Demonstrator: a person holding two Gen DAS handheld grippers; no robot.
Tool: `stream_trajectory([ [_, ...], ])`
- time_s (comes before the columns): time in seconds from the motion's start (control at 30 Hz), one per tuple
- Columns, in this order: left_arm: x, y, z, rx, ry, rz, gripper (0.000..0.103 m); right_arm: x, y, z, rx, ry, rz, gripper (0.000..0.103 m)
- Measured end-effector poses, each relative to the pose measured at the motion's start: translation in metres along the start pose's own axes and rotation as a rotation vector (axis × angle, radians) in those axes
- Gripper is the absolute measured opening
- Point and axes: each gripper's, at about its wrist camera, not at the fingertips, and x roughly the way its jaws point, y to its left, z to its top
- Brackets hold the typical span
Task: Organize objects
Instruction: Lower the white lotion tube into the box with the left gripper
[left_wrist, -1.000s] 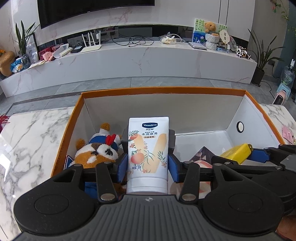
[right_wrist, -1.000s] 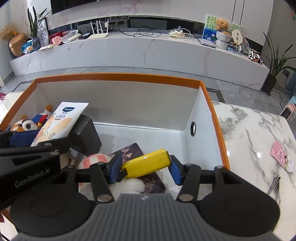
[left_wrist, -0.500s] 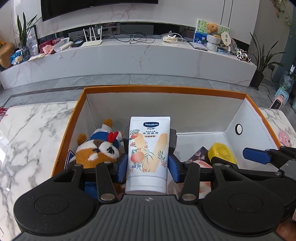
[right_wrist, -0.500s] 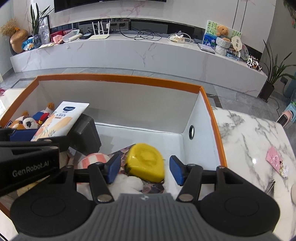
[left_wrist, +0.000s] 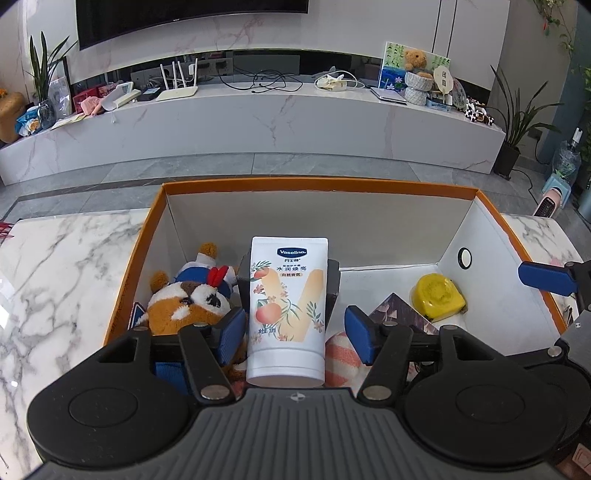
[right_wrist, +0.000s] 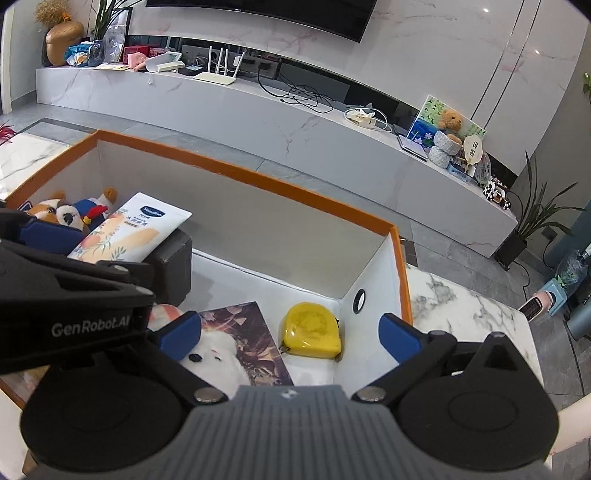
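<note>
Orange-rimmed box (left_wrist: 155, 236) holds everything: the left tool (left_wrist: 295, 332), opening, straddles the lotion tube (left_wrist: 288, 310) without gripping; the right tool (right_wrist: 291, 332), opening wide, has released the yellow tape measure (right_wrist: 312, 330) into the box's corner.

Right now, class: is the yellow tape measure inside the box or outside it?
Inside. The yellow tape measure lies on the floor of the orange-rimmed box, near its corner.

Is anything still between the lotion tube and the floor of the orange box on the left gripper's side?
Yes. The lotion tube leans on a dark block behind it, with a plush toy beside; left gripper is opening around it.
</note>
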Motion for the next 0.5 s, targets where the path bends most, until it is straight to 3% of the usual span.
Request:
stream_trajectory([
  [0.5,-0.0042,-0.0018,-0.0007,0.011,-0.010,0.008,0.070,-0.0054,0.0043,-0.0022,0.002,-0.006,-0.001,0.102],
])
